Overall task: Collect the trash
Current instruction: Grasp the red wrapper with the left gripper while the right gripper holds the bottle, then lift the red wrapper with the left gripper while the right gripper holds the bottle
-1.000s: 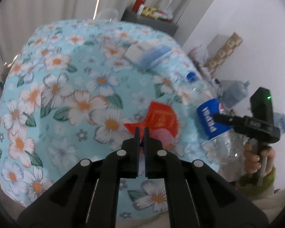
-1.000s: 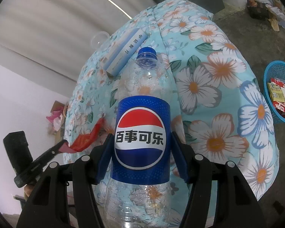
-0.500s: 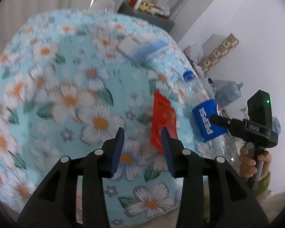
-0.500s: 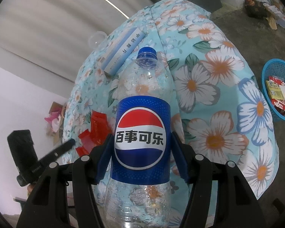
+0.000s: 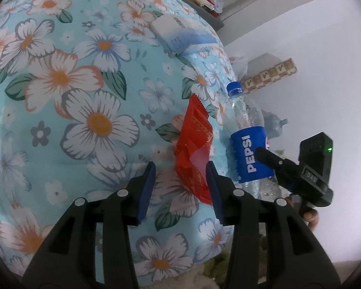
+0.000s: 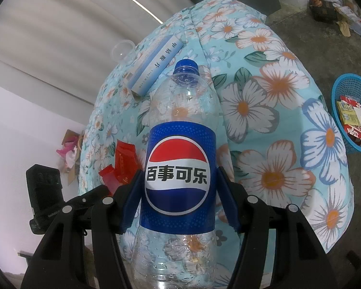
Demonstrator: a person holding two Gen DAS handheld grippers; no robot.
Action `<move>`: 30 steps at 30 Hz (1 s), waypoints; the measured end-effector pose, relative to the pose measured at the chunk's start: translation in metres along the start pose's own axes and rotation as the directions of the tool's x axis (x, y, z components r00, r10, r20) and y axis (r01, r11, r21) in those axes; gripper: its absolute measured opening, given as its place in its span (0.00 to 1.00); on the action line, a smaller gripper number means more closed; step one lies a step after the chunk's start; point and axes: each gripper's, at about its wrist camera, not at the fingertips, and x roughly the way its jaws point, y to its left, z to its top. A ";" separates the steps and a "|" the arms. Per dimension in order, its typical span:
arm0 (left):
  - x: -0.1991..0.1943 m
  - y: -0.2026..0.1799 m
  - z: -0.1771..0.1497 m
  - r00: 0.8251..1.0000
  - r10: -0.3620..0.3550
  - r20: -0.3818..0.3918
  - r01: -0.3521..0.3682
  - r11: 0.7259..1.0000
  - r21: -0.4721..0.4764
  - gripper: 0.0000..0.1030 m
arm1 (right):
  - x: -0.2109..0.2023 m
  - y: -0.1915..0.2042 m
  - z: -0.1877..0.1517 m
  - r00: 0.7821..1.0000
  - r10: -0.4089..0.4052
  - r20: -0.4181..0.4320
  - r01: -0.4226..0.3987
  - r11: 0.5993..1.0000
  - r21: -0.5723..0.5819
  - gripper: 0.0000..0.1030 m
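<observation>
Bottle: a clear plastic Pepsi bottle (image 6: 180,168) with a blue cap and a blue label, almost empty, with drops inside. It is held above the near edge of the flowered cloth, the cap pointing away from the right camera.
Right gripper: the right gripper (image 6: 180,187) pinches the bottle at the label, one blue pad pressed on each side. In the left wrist view one of its black fingers (image 5: 274,161) lies against the word PEPSI.
Red wrapper: a crumpled red wrapper (image 5: 195,149) lies on the cloth just left of the bottle. It appears to rest free on the cloth, its lower corner close to the right pad of the left gripper; I cannot tell if they touch.
Left gripper: the left gripper (image 5: 180,187) hangs over the cloth with its jaws spread apart. They have just been opening, and no pad presses on the wrapper.
Hand: part of a hand (image 5: 310,219) shows below the black handle of the right gripper.
Box: a long white and blue box (image 6: 154,65) lies further back on the cloth, well apart from the bottle.
Clear lid: a round clear plastic piece (image 6: 122,50) sits behind the box at the far edge.
Cloth: light blue cloth (image 5: 60,77) with white and orange flowers covers the rounded surface.
Basket: a blue basket (image 6: 349,113) stands on the floor at the right, with packets inside.
</observation>
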 end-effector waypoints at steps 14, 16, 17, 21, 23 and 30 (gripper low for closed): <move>0.022 -0.027 0.003 0.987 0.153 0.053 -0.158 0.980 0.121 0.10 | 0.000 0.000 0.000 1.000 0.002 0.001 -0.002 1.000 0.002 0.57; 0.023 -0.037 0.001 0.976 0.201 0.084 -0.213 0.961 0.178 0.10 | 0.001 0.000 0.000 1.000 0.003 0.002 -0.003 1.000 0.000 0.57; 0.022 -0.040 0.000 0.973 0.212 0.092 -0.227 0.955 0.194 0.09 | 0.001 0.000 0.000 1.000 0.003 0.004 -0.003 1.000 0.000 0.57; 0.018 -0.051 -0.001 0.955 0.264 0.135 -0.291 0.922 0.256 0.09 | 0.000 -0.001 0.000 1.000 0.004 0.012 -0.004 1.000 -0.002 0.57; 0.017 -0.057 -0.002 0.943 0.291 0.162 -0.327 0.901 0.285 0.09 | -0.001 -0.001 -0.002 1.000 0.004 0.017 -0.003 1.000 -0.004 0.56; 0.012 -0.072 -0.005 0.907 0.350 0.236 -0.415 0.840 0.351 0.08 | -0.006 0.001 -0.001 0.999 0.006 0.034 -0.005 1.000 -0.006 0.56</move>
